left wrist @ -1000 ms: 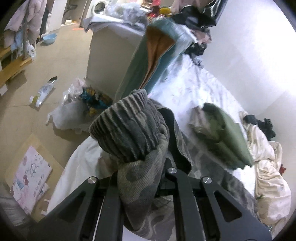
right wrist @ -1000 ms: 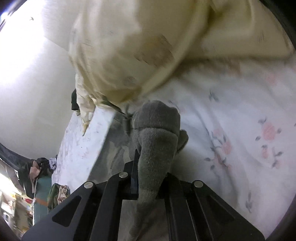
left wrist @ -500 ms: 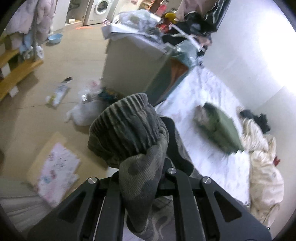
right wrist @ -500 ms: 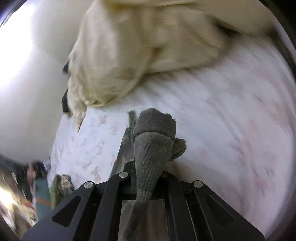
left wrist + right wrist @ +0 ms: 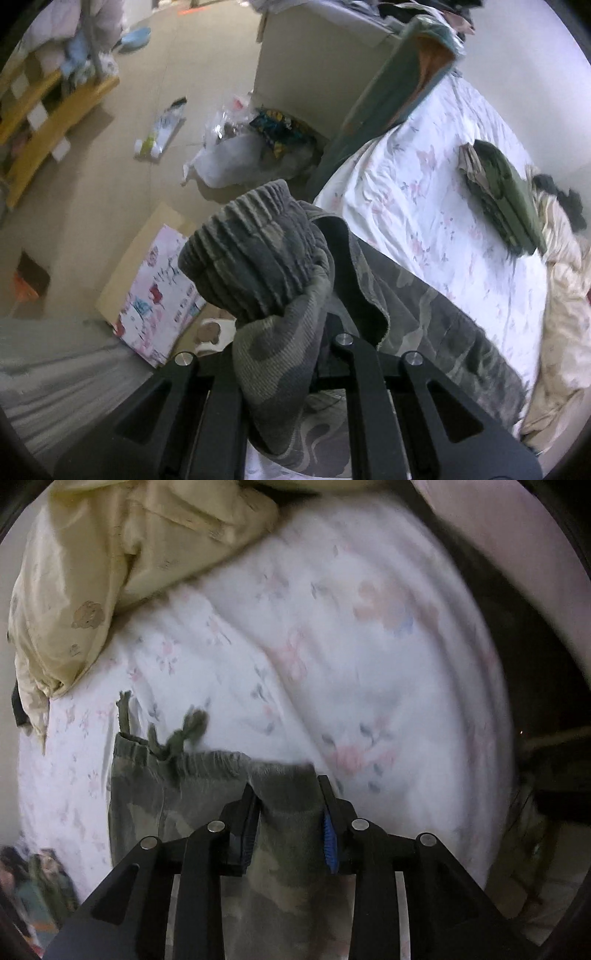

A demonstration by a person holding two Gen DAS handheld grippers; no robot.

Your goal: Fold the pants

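The camouflage pants (image 5: 258, 258) have a ribbed, bunched end that my left gripper (image 5: 280, 332) is shut on, held above the bed's edge. From there the cloth trails right across the floral sheet (image 5: 424, 206). In the right wrist view the pants (image 5: 155, 805) lie flat on the sheet (image 5: 332, 646), with the waistband and its drawstring (image 5: 184, 731) at the far side. My right gripper (image 5: 284, 786) points down at that waistband. Its jaws are opening with a strip of the cloth loose between them, and a blue pad (image 5: 330, 838) is uncovered.
A cream quilt (image 5: 110, 554) is heaped at the sheet's far left. Folded green clothes (image 5: 506, 199) lie further along the bed. Beside the bed stand a teal board (image 5: 399, 85) and a white cabinet (image 5: 314, 55). On the floor are a plastic bag (image 5: 229, 158) and a pink printed box (image 5: 155, 288).
The right gripper's jaws have parted and the bunched cloth they pinched has dropped flat on the sheet. That gripper drew back from the quilt. The left gripper swung sideways, still gripping.
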